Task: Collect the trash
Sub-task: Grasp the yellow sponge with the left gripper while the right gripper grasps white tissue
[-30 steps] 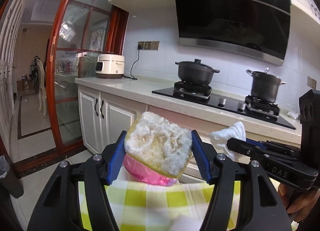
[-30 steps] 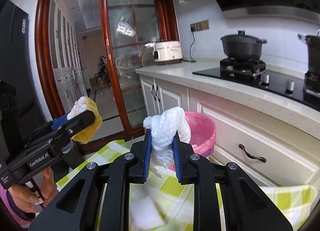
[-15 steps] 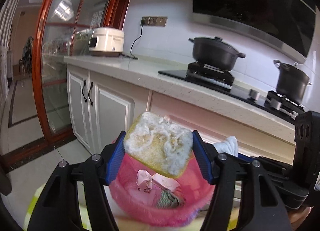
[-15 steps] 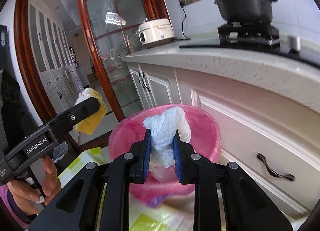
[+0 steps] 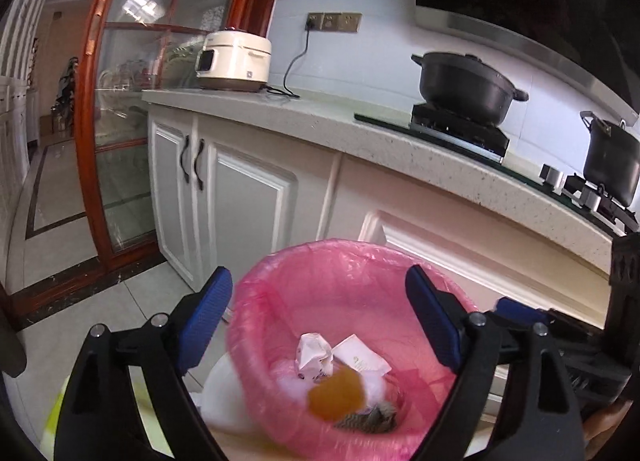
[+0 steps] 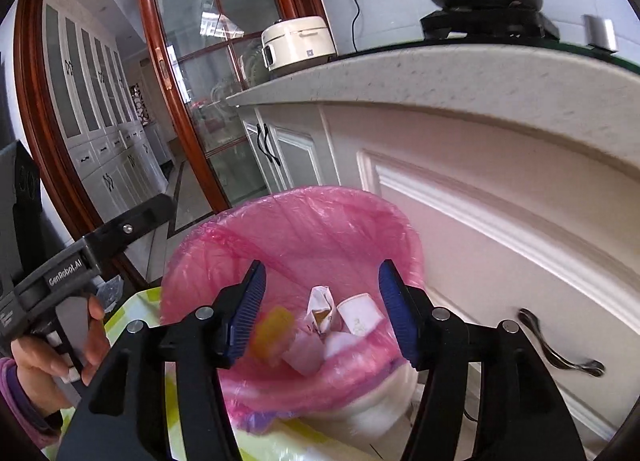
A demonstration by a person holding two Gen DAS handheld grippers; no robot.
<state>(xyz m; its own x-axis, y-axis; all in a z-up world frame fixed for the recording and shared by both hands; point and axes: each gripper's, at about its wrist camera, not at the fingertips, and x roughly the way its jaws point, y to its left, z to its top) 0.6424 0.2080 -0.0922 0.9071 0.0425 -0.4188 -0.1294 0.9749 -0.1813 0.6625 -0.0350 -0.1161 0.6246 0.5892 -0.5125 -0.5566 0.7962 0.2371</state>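
Yellow sponge (image 5: 336, 395): blurred, low in the frame, inside the pink-lined bin (image 5: 280, 285); you would judge it light, soft and springy, best pinched across its flat sides.
White tissue (image 5: 376, 385): a pale wad beside the sponge among paper scraps (image 5: 314, 353); light, limp, crushable, so you can take it anywhere.
Left claw (image 5: 318, 317): your jaws have just been opening and stand wide over the bin mouth, nothing between the pads.
Right claw (image 6: 320, 311): jaws have just been opening too; they stand apart with nothing gripped, the bin's contents showing between them.
Bin liner: thin film, likely to snag on a pad; keep your tips above the rim.
Edges: cabinet front (image 6: 500, 229) close behind the bin at right; checked surface (image 6: 132, 313) at lower left.
Open room: your freest retreat looks upward and back, since the two claws sit near each other.
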